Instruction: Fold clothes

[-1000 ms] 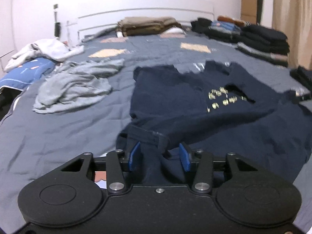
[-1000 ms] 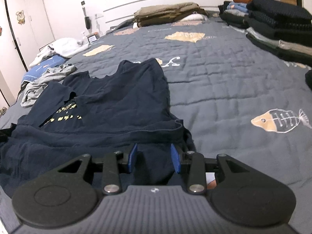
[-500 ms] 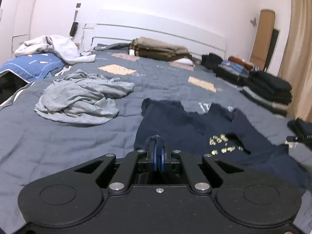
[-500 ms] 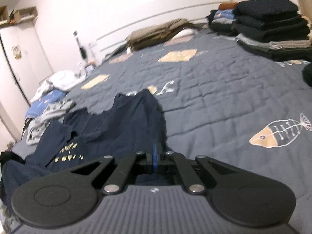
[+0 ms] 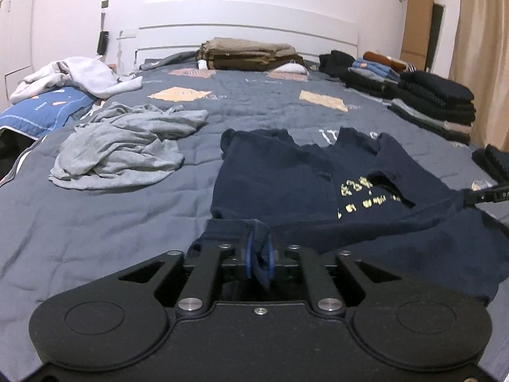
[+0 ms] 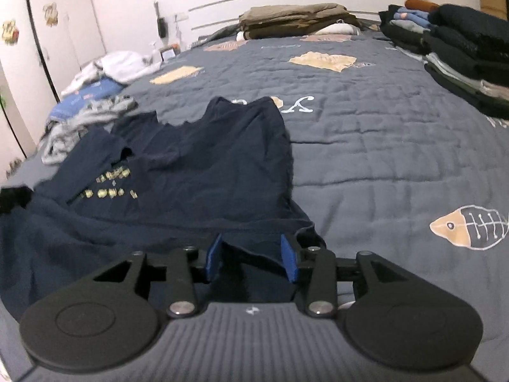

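navy tee (image 5: pixel 280 178) hem pinched in left claw (image 5: pixel 259 253), right claw (image 6: pixel 251 256) agape.

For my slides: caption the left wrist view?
Left gripper clamps the navy T-shirt's hem on the grey quilt.

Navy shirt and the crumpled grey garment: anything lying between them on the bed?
Nothing. In the left wrist view only bare grey-blue quilt separates the navy shirt from the grey garment; they lie apart, not touching.
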A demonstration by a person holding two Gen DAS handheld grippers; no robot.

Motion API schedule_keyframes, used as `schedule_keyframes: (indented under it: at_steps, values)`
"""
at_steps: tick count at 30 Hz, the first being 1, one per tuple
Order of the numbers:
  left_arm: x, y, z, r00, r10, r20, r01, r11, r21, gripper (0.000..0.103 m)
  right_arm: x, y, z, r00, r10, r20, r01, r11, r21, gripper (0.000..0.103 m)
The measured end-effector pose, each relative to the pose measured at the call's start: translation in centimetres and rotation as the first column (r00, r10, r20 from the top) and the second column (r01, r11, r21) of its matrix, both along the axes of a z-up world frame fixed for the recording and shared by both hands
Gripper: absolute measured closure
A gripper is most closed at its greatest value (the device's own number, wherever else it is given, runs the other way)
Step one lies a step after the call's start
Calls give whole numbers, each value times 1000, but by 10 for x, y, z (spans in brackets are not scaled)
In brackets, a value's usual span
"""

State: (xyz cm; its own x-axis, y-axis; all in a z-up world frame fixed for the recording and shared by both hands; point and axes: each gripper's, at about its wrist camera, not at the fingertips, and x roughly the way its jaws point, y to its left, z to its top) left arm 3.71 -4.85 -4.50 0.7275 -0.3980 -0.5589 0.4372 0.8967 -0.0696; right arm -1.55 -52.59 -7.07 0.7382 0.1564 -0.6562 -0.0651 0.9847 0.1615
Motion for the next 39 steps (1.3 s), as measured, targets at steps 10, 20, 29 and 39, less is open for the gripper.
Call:
schedule_keyframes:
  at_steps: [10, 20, 29, 39]
  values:
    - [-1, -7, -3, 1000, -6, 6, 6, 1000, 25, 63, -2, 3, -1, 999, 37, 3, -36, 996, -78, 63]
    - [1, -13, -7, 1000, -21, -2, 21, 999, 49, 76, -9, 15, -4, 996, 80, 24, -72, 969, -237, 57]
    - [6, -2, 1, 997, 71, 40, -70, 998, -5, 98, -11, 2, 7, 994, 3, 110, 13, 989, -146, 103]
    - [18, -7, 1, 991, 131, 39, -130, 991, -24, 98, -7, -23, 17, 970, -151, 188, 154, 988, 0, 103]
